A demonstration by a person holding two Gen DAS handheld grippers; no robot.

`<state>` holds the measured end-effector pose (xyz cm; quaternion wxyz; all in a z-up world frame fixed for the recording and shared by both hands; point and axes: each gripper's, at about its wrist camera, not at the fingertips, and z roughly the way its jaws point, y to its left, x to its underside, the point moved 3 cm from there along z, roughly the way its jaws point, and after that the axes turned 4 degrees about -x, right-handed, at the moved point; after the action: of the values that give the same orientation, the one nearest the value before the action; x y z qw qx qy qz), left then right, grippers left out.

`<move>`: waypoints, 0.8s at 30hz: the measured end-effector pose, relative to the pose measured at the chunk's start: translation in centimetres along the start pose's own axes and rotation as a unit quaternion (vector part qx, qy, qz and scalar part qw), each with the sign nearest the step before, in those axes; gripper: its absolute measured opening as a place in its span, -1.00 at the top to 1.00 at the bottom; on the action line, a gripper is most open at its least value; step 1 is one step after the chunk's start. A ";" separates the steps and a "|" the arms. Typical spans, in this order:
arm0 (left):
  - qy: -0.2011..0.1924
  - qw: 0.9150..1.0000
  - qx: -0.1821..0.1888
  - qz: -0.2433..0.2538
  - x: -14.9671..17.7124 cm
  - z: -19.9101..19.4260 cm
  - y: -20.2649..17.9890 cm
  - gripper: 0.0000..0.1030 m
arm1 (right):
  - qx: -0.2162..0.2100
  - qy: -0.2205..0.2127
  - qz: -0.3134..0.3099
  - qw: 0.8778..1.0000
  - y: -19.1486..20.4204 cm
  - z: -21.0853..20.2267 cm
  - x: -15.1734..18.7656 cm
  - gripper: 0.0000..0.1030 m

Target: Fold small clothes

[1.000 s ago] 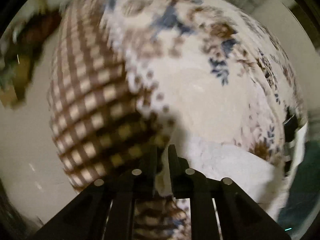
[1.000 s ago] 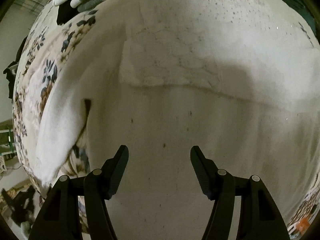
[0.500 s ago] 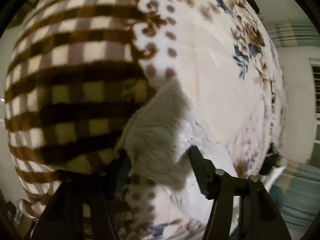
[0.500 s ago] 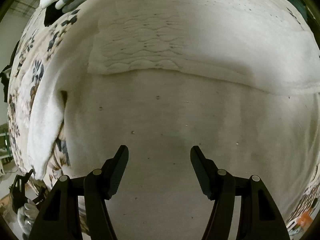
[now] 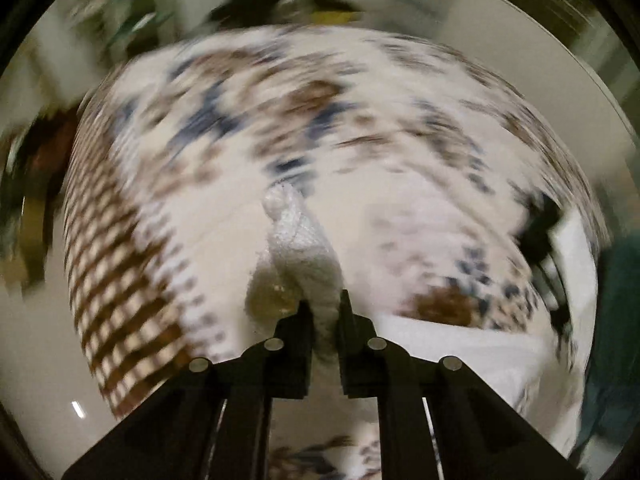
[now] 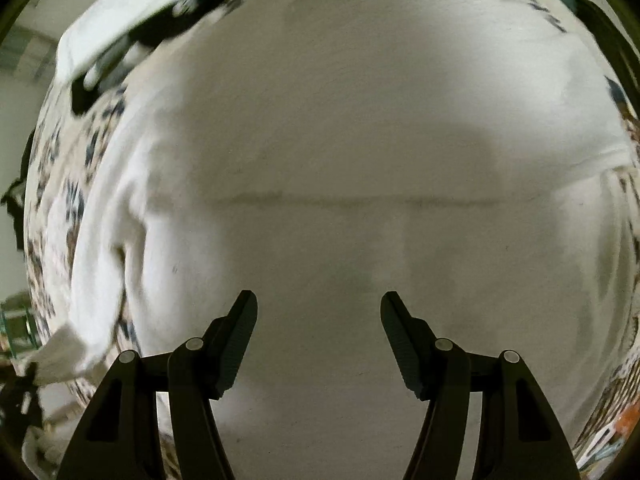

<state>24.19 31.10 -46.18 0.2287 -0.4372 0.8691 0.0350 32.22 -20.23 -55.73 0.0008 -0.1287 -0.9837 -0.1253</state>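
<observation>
A floral blanket point(image 5: 360, 128) with a checked border point(image 5: 116, 264) covers the surface. The left gripper point(image 5: 325, 312), tilted downward, pinches the white knitted garment point(image 5: 304, 248); the right gripper point(image 6: 318, 320) points down with jaws apart and empty above the garment's flat spread.

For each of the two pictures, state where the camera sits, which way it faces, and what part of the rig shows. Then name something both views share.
Left wrist: on the left gripper, looking steeply down at the floral blanket; its black fingers pinch the white knit garment.
Right wrist: on the right gripper, looking straight down; open fingers above the garment.
Shared: garment and blanket.
</observation>
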 end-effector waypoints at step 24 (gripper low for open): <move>0.169 0.844 0.264 0.436 33.4 -5.5 -49.2 0.70 | 0.035 -0.070 0.184 0.980 -29.2 -9.7 -3.6 -0.29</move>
<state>43.18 -25.43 -48.76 0.1458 0.0642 0.9717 -0.1742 27.95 -50.86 -53.67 -0.0402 -0.3161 -0.9446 -0.0788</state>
